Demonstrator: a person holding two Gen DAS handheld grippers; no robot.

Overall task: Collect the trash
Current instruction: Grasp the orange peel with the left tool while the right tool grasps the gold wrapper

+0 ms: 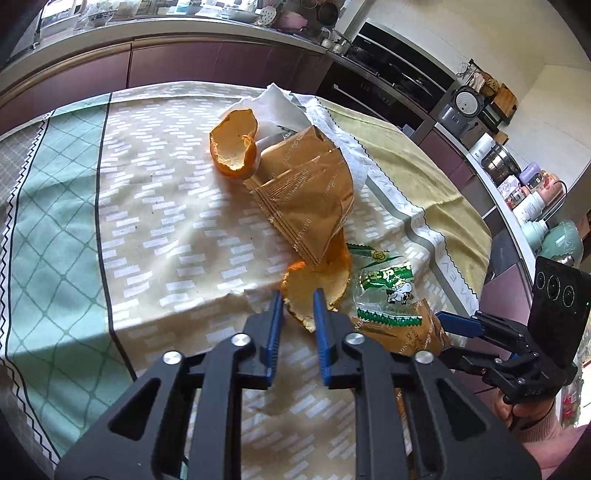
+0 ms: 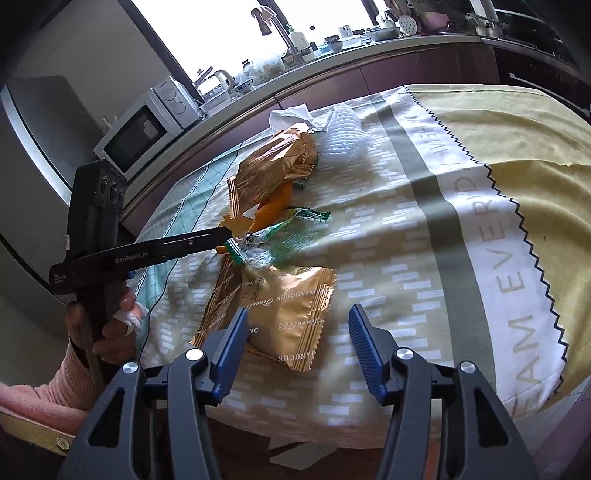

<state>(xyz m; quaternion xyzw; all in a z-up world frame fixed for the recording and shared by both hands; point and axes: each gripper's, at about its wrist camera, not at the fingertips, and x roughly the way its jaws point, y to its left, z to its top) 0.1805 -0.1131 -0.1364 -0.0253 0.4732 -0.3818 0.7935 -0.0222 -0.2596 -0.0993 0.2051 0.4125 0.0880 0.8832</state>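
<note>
Trash lies on the clothed table [image 1: 147, 221]. A large orange peel [image 1: 234, 147] sits by a gold wrapper [image 1: 306, 195]. My left gripper [image 1: 297, 301] has its jaws narrow, pinching the near edge of a second orange peel [image 1: 314, 280]. Beside that peel lie a green and clear wrapper [image 1: 388, 291] and another gold wrapper [image 1: 424, 328]. In the right wrist view my right gripper [image 2: 299, 314] stands open just above that near gold wrapper [image 2: 280, 310], pads not pressing it. The left gripper's [image 2: 225, 236] tip reaches the peel by the green wrapper [image 2: 284, 236]. The right gripper [image 1: 454, 325] shows at the left view's right edge.
White tissue [image 1: 277, 107] and a white foam net [image 2: 343, 136] lie at the far end of the pile. A kitchen counter [image 1: 184, 33] with dishes curves behind the table. A microwave [image 2: 140, 133], an oven [image 1: 388, 81] and a rice cooker [image 1: 461, 107] stand around. The table's near edge [image 2: 295, 439] is close.
</note>
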